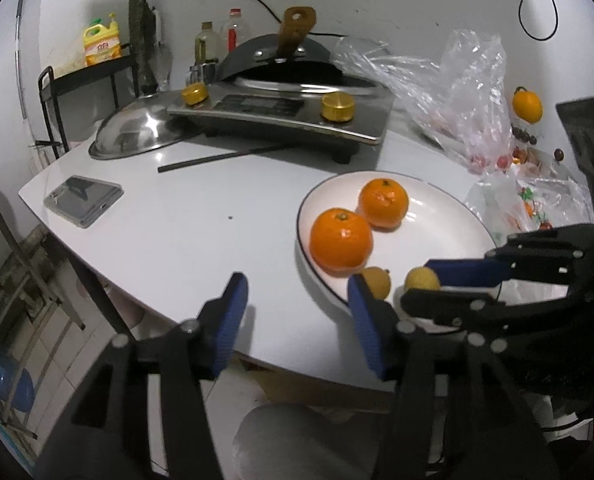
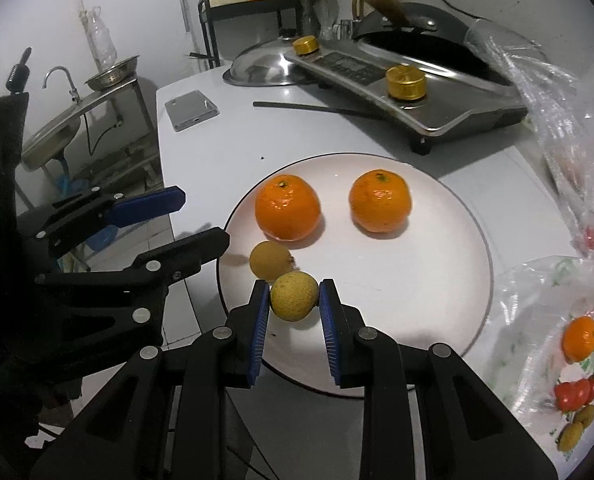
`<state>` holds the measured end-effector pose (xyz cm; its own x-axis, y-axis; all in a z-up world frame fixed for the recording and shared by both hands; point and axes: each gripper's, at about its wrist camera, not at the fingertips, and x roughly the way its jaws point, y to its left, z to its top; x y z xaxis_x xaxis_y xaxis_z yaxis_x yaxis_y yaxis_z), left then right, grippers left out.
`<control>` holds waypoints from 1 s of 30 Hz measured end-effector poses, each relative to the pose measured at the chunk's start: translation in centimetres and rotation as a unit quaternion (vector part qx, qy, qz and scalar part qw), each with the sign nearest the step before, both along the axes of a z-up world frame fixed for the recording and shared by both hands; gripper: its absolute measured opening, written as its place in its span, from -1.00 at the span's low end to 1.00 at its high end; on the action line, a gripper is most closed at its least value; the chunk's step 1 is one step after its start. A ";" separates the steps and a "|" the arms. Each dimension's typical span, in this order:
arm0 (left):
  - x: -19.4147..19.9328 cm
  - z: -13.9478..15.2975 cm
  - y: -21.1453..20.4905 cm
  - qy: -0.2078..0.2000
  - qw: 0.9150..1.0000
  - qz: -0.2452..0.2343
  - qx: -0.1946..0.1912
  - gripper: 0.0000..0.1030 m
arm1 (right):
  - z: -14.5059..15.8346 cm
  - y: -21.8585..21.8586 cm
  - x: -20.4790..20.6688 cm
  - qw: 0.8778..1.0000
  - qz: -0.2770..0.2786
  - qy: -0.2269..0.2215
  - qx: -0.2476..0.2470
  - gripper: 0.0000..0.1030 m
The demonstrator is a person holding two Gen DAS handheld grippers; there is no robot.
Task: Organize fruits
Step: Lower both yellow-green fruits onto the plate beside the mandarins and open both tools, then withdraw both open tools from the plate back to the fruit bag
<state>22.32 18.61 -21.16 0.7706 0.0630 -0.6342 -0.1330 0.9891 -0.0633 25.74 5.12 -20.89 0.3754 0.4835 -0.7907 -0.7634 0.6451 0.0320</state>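
So we've got the white plate [image 2: 437,216] sitting on the white table [image 1: 169,216], with two oranges [image 2: 287,207] [image 2: 379,201] side by side on its far half. Closer to us there's a small yellowish fruit [image 2: 269,260] lying loose on the plate near its left rim. Our right gripper [image 2: 294,304] is clamped on a second small yellow fruit [image 2: 294,297], blue pads pressing it from both sides, just above the plate's near part. Our left gripper [image 1: 297,300] has its jaws spread apart with nothing between them, hanging over the table edge just left of the plate. More fruit is over on the right in the clear plastic bags [image 2: 569,344], including another orange [image 2: 580,339]. Behind the plate there's a stove [image 2: 409,80] with a wok [image 2: 417,40] on it, and a phone [image 2: 191,110] lying flat.
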 end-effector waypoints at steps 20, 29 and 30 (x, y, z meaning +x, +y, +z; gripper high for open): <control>-1.0 0.5 0.6 -0.011 1.000 0.006 -0.012 0.04 | -0.5 0.7 0.2 1.000 -0.017 0.021 -0.002 -0.31; -2.0 1.7 -0.8 -0.023 1.000 0.001 -0.004 0.05 | 1.0 -0.7 -0.8 1.000 -0.022 0.005 0.006 -0.29; -2.1 1.8 -1.0 -0.023 1.000 0.000 -0.003 0.04 | 1.3 -1.0 -1.0 1.000 -0.023 0.003 0.007 -0.29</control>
